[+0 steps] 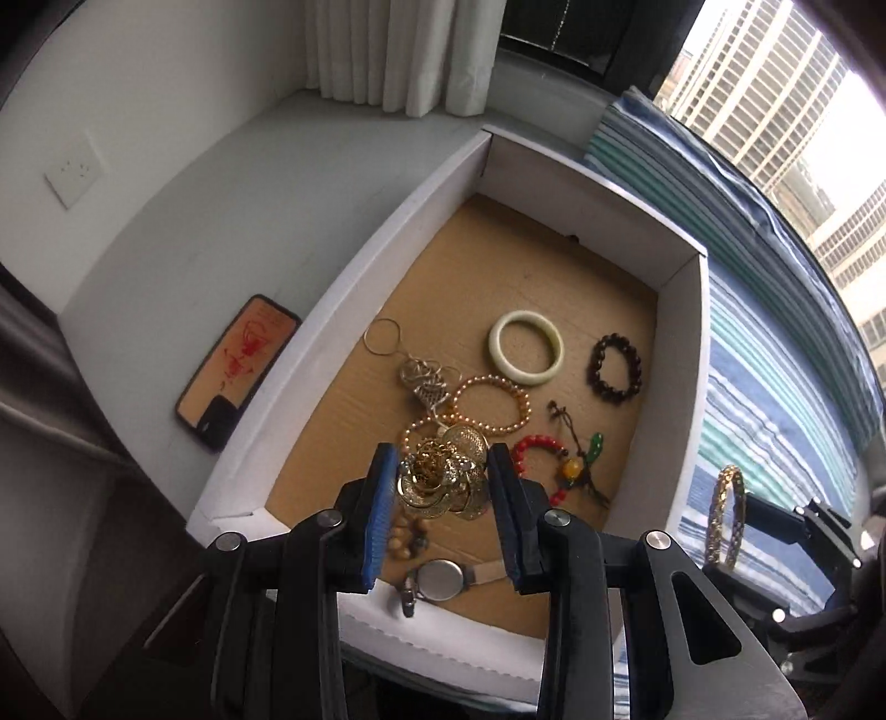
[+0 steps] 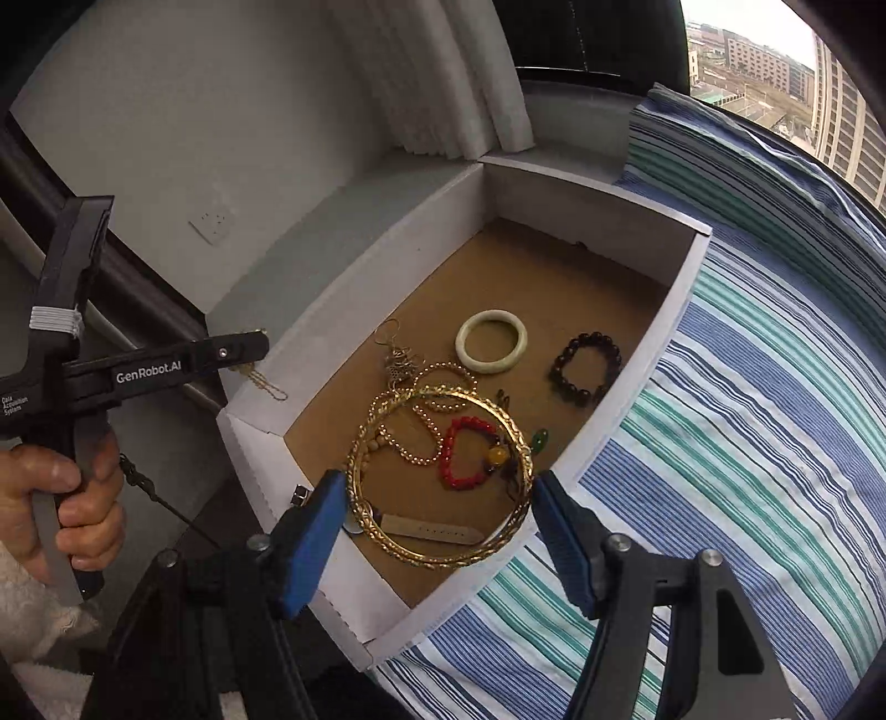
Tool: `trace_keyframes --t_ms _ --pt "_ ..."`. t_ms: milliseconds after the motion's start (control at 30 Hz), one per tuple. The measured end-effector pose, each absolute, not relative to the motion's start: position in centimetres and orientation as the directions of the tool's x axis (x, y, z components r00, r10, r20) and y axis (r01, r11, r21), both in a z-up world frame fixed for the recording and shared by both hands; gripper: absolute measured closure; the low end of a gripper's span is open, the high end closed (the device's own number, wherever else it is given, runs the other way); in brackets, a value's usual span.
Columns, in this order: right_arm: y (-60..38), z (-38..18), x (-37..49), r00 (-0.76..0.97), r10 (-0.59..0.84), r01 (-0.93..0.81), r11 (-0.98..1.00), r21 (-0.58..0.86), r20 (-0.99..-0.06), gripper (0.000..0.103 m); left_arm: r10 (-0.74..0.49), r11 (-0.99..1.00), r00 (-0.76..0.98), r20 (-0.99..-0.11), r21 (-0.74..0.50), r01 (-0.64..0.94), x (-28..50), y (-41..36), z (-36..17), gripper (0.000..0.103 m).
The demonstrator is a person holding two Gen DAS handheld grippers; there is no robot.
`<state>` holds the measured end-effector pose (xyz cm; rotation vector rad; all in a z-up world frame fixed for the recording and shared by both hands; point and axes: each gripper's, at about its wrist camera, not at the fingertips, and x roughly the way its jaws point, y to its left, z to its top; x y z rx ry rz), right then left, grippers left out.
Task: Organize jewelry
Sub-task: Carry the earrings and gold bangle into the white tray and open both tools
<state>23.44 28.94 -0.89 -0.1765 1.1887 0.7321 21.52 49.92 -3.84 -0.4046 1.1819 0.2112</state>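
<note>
A white cardboard box [image 1: 310, 332] with a brown floor holds jewelry: a pale green bangle [image 1: 526, 347], a dark bead bracelet [image 1: 616, 368], a pearl strand [image 1: 490, 407], a red bead bracelet [image 1: 531, 451] and a watch [image 1: 440, 579]. My left gripper [image 1: 443, 482] is shut on a gold coin necklace cluster [image 1: 443, 479] above the box's near end. My right gripper [image 2: 440, 490] is shut on gold bangles [image 2: 437, 476] held above the box's [image 2: 266, 459] near corner; the bangles also show in the left wrist view [image 1: 725, 515].
A phone [image 1: 238, 368] lies on the grey sill left of the box. A striped blue, green and white cloth [image 2: 747, 415] covers the surface right of the box. White curtains [image 1: 398, 50] and a window stand behind. A wall socket [image 1: 75, 169] is at the left.
</note>
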Motion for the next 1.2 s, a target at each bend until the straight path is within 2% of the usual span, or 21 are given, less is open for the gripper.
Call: trace_keyframes --t_ms 367,667,800,933,1000,1067,1133,1200 --pt "37.3 -11.7 23.9 0.056 0.26 -0.645 0.746 0.164 -0.964 0.033 -0.085 0.919 0.24 -0.967 -0.169 -0.355 23.2 51.6 -12.3 0.07" --pt "38.8 -16.1 23.7 0.006 0.187 -0.66 0.739 0.136 -0.982 0.032 -0.078 0.918 0.197 -0.977 -0.147 -0.367 22.9 52.0 -14.5 0.065" --pt "38.4 -15.6 23.2 0.016 0.191 -0.665 0.735 0.132 -0.981 0.032 -0.048 0.924 0.229 -0.972 -0.13 -0.361 22.2 52.0 -12.9 0.043" --pt "37.7 -13.5 22.7 0.052 0.209 -0.675 0.728 0.119 -0.977 0.032 -0.01 0.927 0.285 -0.959 -0.116 -0.357 21.1 51.8 -9.7 0.034" --pt "37.0 -11.9 22.4 0.075 0.212 -0.67 0.734 0.108 -0.974 0.026 0.009 0.925 0.315 -0.949 -0.111 -0.364 20.3 51.6 -7.5 0.031" --pt "36.4 -10.1 22.1 0.09 0.229 -0.666 0.738 0.112 -0.969 0.026 0.036 0.923 0.344 -0.938 -0.1 -0.37 19.6 51.4 -5.1 0.025" --pt "35.6 -8.1 21.9 0.115 0.237 -0.662 0.742 0.103 -0.965 0.026 0.077 0.92 0.374 -0.924 -0.078 -0.383 18.8 51.0 -2.5 0.016" --pt "34.9 -6.1 21.5 0.138 0.242 -0.658 0.747 0.094 -0.96 0.026 0.134 0.914 0.388 -0.912 -0.038 -0.405 18.4 50.4 -0.1 0.013"
